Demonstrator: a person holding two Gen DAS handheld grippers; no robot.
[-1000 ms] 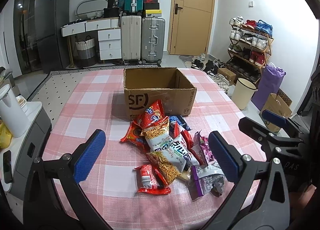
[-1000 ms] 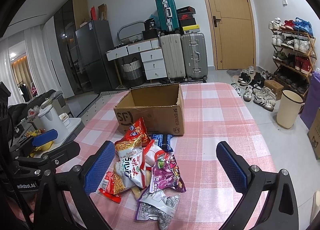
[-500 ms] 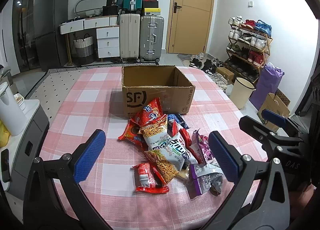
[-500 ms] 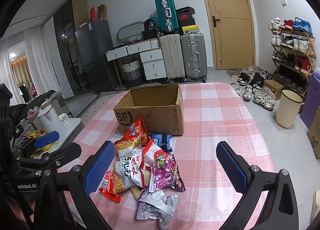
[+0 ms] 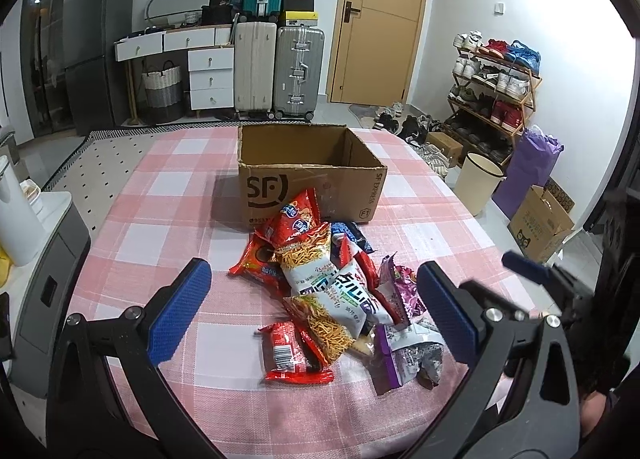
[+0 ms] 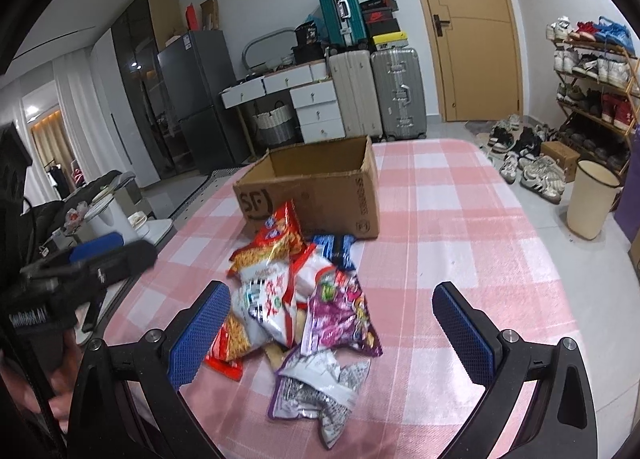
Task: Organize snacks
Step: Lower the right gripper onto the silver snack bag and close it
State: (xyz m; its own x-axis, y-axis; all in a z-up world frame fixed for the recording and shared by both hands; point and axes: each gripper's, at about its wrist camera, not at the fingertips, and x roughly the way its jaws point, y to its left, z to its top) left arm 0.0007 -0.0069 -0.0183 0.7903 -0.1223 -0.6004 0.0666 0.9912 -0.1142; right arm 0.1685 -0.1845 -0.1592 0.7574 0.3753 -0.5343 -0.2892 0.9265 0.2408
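Observation:
A pile of snack bags (image 5: 332,291) lies on the pink checked tablecloth (image 5: 160,219) in front of an open cardboard box (image 5: 308,175) marked SF. The pile holds red, white, purple and blue bags. In the right wrist view the pile (image 6: 304,299) and the box (image 6: 316,187) show too. My left gripper (image 5: 310,311) is open and empty, hovering over the near side of the pile. My right gripper (image 6: 332,331) is open and empty above a purple bag (image 6: 340,315). The box looks empty inside as far as I can see.
Table edges fall away on the left and right. A white kettle (image 5: 16,215) stands on a side unit at the left. A cream bin (image 5: 480,187), a shoe rack (image 5: 496,91) and suitcases (image 5: 280,71) stand beyond the table.
Both grippers have moved forward and a little lower toward the snack pile. The right view has tilted to the left. Both stay open and empty.

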